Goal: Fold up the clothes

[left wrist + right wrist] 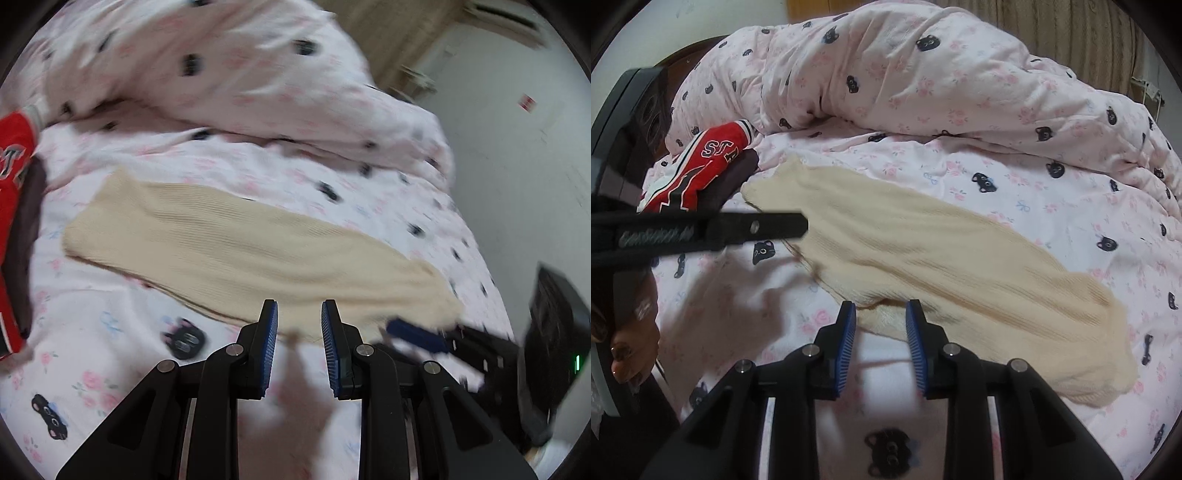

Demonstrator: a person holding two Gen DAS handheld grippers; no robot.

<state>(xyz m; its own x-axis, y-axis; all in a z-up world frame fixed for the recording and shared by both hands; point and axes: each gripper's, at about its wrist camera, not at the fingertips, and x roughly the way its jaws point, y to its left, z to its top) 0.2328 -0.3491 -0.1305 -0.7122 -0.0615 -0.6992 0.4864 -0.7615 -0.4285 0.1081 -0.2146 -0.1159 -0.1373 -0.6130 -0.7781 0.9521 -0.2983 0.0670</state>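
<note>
Pink-sheeted bed carries a flat cream knit garment; both grippers, left and right, seem empty with jaws apart, so gripping its near hem comes next.

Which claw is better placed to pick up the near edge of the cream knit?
Right, probably. The right claw is open with the cream knit hem between its tips. The left claw, also open, sits just short of the edge.
</note>
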